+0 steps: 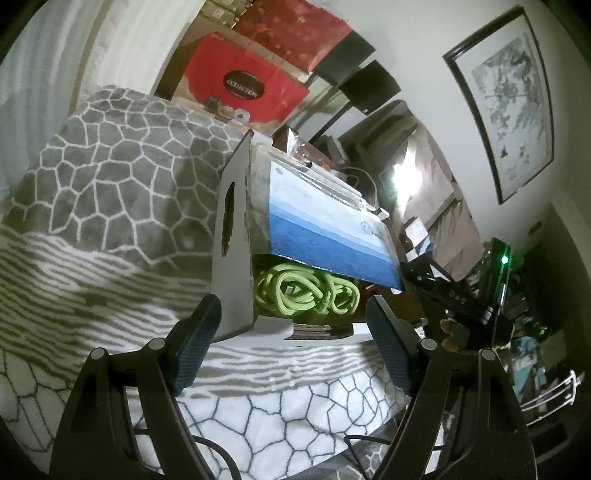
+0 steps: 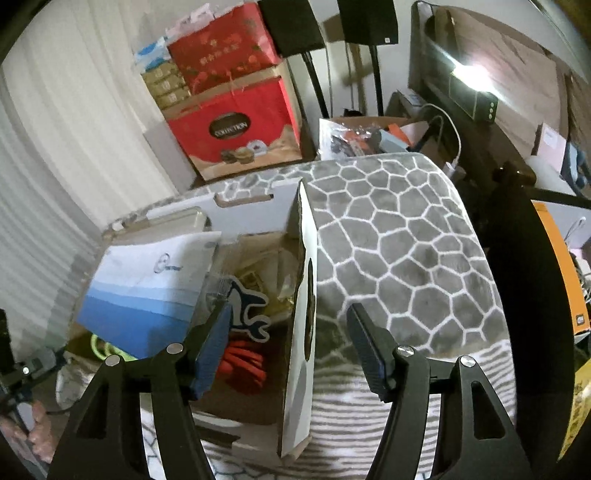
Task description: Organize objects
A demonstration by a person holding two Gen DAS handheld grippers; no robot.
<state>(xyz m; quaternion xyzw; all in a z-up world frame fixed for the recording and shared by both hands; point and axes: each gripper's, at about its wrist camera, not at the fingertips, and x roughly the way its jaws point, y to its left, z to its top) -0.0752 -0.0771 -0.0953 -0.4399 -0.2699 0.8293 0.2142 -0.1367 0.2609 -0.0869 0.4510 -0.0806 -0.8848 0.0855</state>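
Note:
An open white cardboard box (image 1: 232, 258) stands on a grey and white patterned blanket (image 1: 110, 192). Inside lie a blue and white package (image 1: 332, 229), a coiled green cord (image 1: 306, 291), a red cord (image 2: 243, 365) and a blue and white cut-out (image 2: 247, 306). My left gripper (image 1: 291, 332) is open, with the box's near corner between its fingers and no pad touching it. My right gripper (image 2: 290, 347) is open and straddles the box's side wall (image 2: 301, 295). Its left finger (image 2: 210, 350) is inside the box and its right finger (image 2: 369, 350) is outside.
Red gift bags (image 2: 236, 125) and stacked cartons stand behind the blanket beside a white curtain. Two black speaker stands (image 2: 365, 22), a cluttered cardboard box (image 2: 369, 136) and a dark desk (image 2: 480, 155) lie beyond. A framed picture (image 1: 513, 99) hangs on the wall.

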